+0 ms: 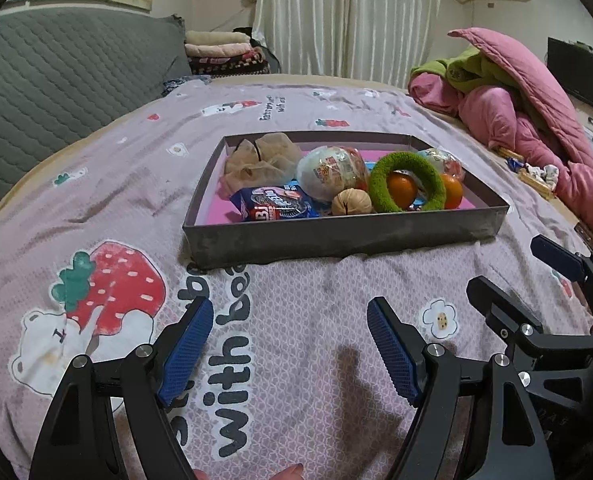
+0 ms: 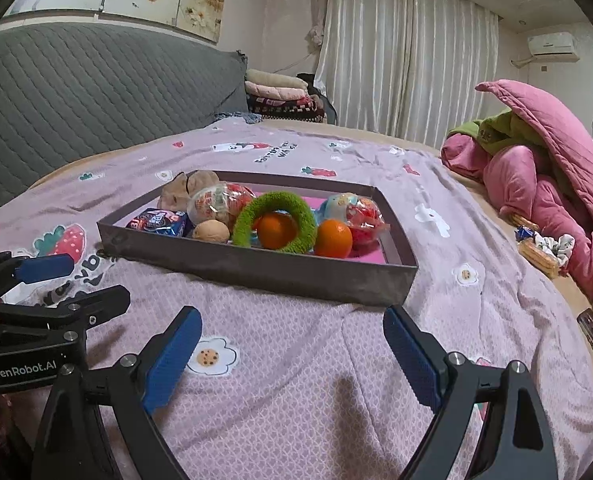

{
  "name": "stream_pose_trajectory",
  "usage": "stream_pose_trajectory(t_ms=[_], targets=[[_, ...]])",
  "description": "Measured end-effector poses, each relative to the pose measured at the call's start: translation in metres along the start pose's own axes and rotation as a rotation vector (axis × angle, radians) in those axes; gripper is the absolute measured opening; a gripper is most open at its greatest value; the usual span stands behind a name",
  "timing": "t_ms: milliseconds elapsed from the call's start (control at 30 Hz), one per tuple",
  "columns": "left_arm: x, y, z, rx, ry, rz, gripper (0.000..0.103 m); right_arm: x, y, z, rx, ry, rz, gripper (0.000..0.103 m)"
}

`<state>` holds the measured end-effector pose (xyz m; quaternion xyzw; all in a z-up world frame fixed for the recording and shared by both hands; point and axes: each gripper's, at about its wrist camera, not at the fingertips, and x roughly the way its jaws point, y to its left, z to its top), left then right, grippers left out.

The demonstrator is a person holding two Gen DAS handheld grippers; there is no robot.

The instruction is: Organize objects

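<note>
Left gripper (image 1: pixel 288 344) wide open, nothing btwn its ribbed blue pads (image 1: pixel 186 350), hovering over the printed bedspread (image 1: pixel 304 292). Right gripper (image 2: pixel 292 354) likewise spread wide, empty, just beside it. Ahead of both: shallow grey cardboard tray (image 1: pixel 336 234) w/ pink floor, on the bed. Inside: fuzzy green ring (image 1: pixel 406 180) propped round an orange (image 1: pixel 402 190), 2nd orange (image 2: pixel 333 239) next to it, wrinkly walnut (image 1: pixel 350 203), glossy blue cookie pack (image 1: pixel 274 208), plastic-wrapped egg toys, beige gauzy scrunchie (image 1: pixel 262 160)
</note>
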<state>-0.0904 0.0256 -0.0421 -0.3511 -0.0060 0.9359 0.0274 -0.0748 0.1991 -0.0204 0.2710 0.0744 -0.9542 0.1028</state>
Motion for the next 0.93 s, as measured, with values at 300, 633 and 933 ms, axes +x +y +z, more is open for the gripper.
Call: stream_pose_trajectory(t_ms=[300, 633, 933], targets=[[0.005, 0.001, -0.003, 0.006, 0.01, 0.006, 0.08, 0.001, -0.005, -0.001, 0.02, 0.0, -0.012, 0.092], [0.009, 0.006, -0.003, -0.006, 0.021, 0.006, 0.08, 0.007, -0.006, -0.005, 0.023, 0.019, -0.014, 0.092], [0.011, 0.007, -0.004, -0.007, 0.033, -0.007, 0.08, 0.01, -0.008, -0.008, 0.032, 0.035, -0.012, 0.092]])
